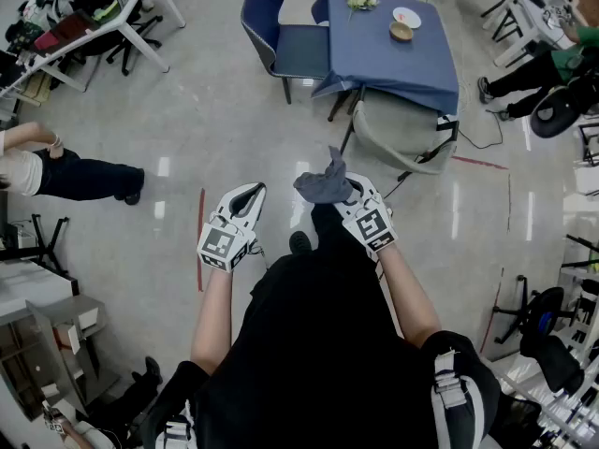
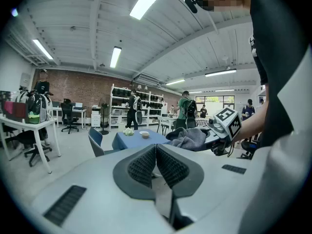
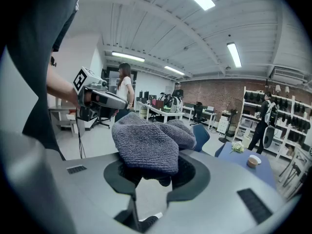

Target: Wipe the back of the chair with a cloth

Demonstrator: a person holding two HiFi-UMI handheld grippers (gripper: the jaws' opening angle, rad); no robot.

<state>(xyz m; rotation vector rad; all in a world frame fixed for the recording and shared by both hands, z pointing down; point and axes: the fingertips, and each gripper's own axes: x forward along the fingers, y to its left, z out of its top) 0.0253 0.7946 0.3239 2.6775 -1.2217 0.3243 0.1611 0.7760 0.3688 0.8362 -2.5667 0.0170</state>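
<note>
In the head view, the person stands on open floor, well apart from a blue-draped table. 2 chairs sit at it. A pale grey chair is tucked in at the table's near edge with its back toward the person, and a blue chair stands at the table's left edge. The right gripper carries a grey cloth bunched over its tips. The left gripper hangs near it.

In the left gripper view, the jaws are pressed together with nothing between them. The cloth shows off to the side in the other gripper.

In the right gripper view, the jaws are clamped on the cloth, and a thick fold flops forward over the tips.

Wiping has not begun; this looks like the walk-up. I cannot tell which of the 2 chairs is meant, though the grey one's back is the nearer. To do it well, get close and lay the loose fold flat on the top of the back. Stroke from 1 side edge to the other, clamping firmly so the cloth does not drag free. The left gripper could steady the chair, which may slide on the smooth floor.
</note>
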